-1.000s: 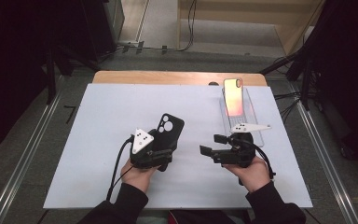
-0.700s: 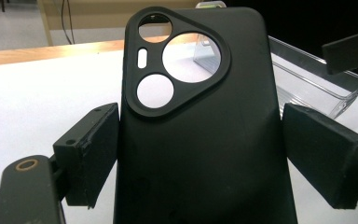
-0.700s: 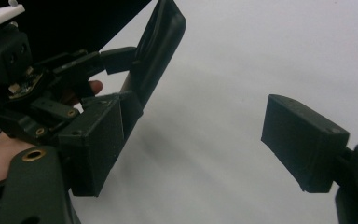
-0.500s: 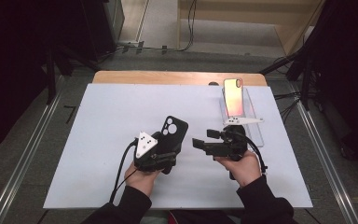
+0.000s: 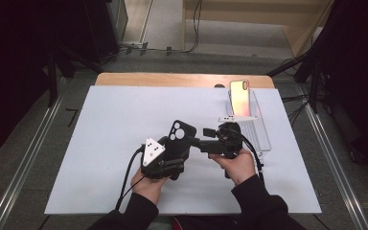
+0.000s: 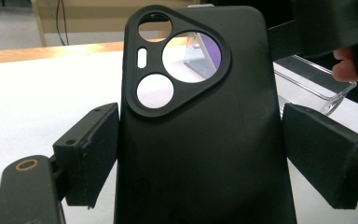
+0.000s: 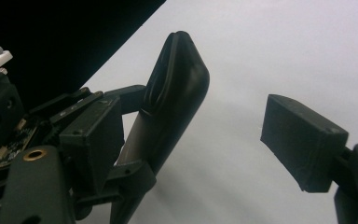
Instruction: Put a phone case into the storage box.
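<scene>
In the high view, just left of centre, the left gripper clamps a black phone case by its 2 long edges, camera cutout up, lifted off the white worktop. Right of it, the right gripper points at the case with jaws wide apart, 1 near its edge. A clear stand with a phone sits upper right.

white table, grey floor, dark surroundings
</scene>
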A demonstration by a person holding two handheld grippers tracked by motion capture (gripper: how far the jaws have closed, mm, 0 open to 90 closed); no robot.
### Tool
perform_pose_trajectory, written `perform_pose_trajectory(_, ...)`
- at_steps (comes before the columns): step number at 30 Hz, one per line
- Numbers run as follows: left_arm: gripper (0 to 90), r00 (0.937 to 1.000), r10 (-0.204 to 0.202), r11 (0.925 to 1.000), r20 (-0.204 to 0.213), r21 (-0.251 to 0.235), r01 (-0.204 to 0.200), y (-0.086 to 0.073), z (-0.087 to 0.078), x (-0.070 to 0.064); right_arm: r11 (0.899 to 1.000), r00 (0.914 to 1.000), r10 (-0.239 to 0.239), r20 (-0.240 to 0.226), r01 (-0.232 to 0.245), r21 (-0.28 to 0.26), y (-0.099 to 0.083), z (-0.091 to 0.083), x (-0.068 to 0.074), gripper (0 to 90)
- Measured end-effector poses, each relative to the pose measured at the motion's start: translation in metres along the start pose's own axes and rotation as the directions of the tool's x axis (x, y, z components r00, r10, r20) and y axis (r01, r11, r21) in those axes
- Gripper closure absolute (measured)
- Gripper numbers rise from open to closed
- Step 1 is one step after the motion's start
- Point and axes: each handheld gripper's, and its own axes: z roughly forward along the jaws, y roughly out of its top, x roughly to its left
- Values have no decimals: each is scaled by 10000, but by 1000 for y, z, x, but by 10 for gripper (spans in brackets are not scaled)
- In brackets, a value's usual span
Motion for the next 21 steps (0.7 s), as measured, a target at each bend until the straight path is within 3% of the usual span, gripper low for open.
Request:
perform_pose_trajectory(12, 139, 9999, 84, 10000, 70, -36, -84, -2, 0, -5, 9994, 9990, 352, -265, -350, 81, 7, 15, 0, 242)
perform_pose_trajectory(21, 139, 9990, -180, 9998, 414, -92, 184, -2, 0, -9, 9963, 9940, 838, -709, -822, 259, 10, 21, 0, 632)
